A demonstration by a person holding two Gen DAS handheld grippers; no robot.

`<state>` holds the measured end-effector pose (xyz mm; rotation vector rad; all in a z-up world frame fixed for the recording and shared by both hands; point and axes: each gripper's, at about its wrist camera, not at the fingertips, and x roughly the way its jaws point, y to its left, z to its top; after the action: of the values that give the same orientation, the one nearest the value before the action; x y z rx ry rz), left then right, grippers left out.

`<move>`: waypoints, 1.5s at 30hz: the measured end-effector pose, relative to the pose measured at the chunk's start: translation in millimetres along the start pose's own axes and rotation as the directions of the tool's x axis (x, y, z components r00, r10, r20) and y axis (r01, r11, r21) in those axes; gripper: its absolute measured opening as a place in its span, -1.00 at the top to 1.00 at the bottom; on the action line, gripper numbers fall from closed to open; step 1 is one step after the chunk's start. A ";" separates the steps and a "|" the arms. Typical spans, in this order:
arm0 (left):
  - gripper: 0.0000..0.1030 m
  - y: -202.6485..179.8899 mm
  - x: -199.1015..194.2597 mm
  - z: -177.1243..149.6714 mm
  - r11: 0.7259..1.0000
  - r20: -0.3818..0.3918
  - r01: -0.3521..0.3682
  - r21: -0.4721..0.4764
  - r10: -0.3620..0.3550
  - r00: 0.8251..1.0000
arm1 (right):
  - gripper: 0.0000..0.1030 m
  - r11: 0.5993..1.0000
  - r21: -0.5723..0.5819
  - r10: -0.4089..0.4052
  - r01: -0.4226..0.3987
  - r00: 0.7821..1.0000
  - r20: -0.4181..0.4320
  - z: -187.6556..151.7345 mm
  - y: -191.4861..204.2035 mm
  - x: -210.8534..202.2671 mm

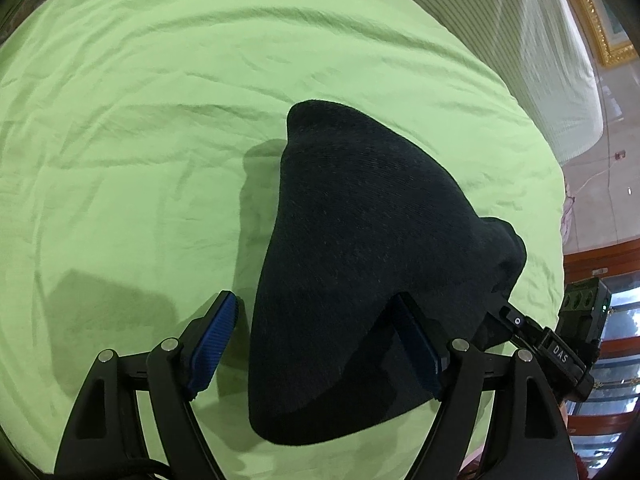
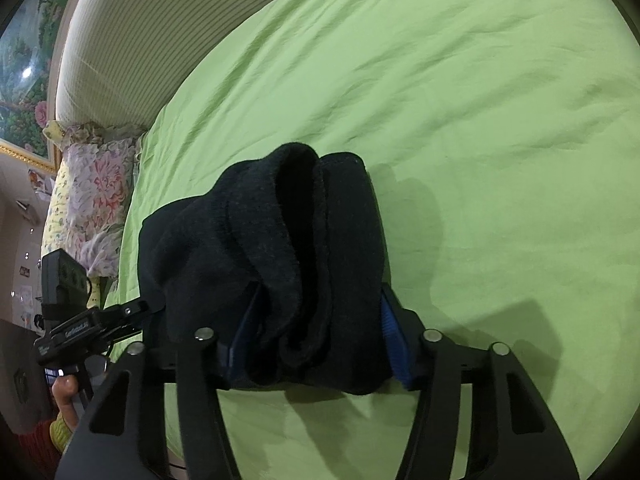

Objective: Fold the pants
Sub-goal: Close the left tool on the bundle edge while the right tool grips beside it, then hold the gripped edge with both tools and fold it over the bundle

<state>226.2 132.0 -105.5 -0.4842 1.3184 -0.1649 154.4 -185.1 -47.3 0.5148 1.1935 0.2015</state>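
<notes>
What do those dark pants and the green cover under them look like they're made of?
The black bundled pants look like a soft, matte knit, perhaps fleece or cotton jersey: fuzzy surface, thick rolled edges, no sheen. The light green bed sheet looks like thin woven cotton or a blend: smooth, matte, with fine creases. The exact fibre cannot be told.

We see the pants [image 1: 360,248] on the bed sheet [image 1: 140,128], lying between the fingers of both the left gripper [image 1: 316,344] and right gripper [image 2: 316,328], with a headboard [image 2: 132,36] and pillow [image 2: 96,196] behind.
</notes>
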 end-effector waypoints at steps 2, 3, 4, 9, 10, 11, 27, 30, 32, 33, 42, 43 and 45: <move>-0.57 -0.4 1.4 0.1 1.000 0.009 -0.002 0.002 0.002 1.000 | -0.05 1.000 -0.003 0.006 -0.006 1.000 -0.001 -0.2 0.0 0.2; -0.53 -1.3 1.5 0.2 1.000 0.012 -0.002 0.006 0.002 1.000 | -0.04 1.000 -0.003 0.011 -0.011 1.000 -0.002 -0.2 -0.2 -0.1; -0.48 -2.0 2.3 0.2 1.000 0.012 -0.001 0.011 0.001 1.000 | -0.01 1.000 -0.004 0.013 -0.013 1.000 -0.002 0.4 0.2 0.7; -0.08 -10.7 2.1 0.8 0.999 0.019 -0.007 0.043 0.007 1.000 | 0.08 0.999 -0.015 0.029 -0.029 1.000 0.000 0.2 2.9 -0.6; -0.04 -12.0 0.3 0.0 0.999 0.026 -0.008 0.050 0.007 1.000 | 0.11 0.999 -0.017 0.030 -0.030 1.000 0.000 -0.2 3.2 -1.1; 0.05 -12.4 -1.8 -1.4 0.998 0.031 -0.009 0.056 0.007 0.999 | 0.13 0.999 -0.023 0.033 -0.033 0.999 0.000 0.0 3.7 -2.2; 0.41 -23.2 -62.2 1.2 0.995 0.138 0.036 0.092 -0.048 0.989 | 0.27 0.991 -0.115 0.081 -0.075 0.996 0.049 10.8 47.9 -22.2; 0.41 -19.2 -80.1 7.9 0.995 0.177 0.033 0.090 -0.049 0.983 | 0.27 0.986 -0.140 0.101 -0.092 0.993 0.060 19.4 62.6 -21.5; 0.41 -13.2 -90.0 15.8 0.996 0.198 0.037 0.079 -0.052 0.979 | 0.27 0.983 -0.153 0.113 -0.102 0.992 0.063 27.2 70.6 -19.2; 0.41 -12.0 -93.2 18.8 0.997 0.204 0.037 0.074 -0.051 0.978 | 0.27 0.981 -0.164 0.118 -0.106 0.991 0.064 32.7 76.5 -16.7; 0.41 14.4 -109.3 52.1 1.000 0.256 0.001 0.027 -0.008 0.967 | 0.27 0.963 -0.241 0.131 -0.118 0.991 0.039 67.7 114.1 12.7; 0.41 15.0 -107.8 54.9 1.000 0.259 -0.005 0.025 -0.002 0.966 | 0.27 0.962 -0.246 0.131 -0.119 0.991 0.035 70.4 116.2 15.9; 0.41 21.2 -106.6 62.8 1.000 0.265 -0.016 0.023 0.009 0.964 | 0.27 0.959 -0.256 0.129 -0.118 0.991 0.026 77.4 121.4 24.4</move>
<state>255.7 207.2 -9.5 -0.4597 1.0554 -0.1014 249.0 -90.9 11.9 0.3664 1.0759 0.4426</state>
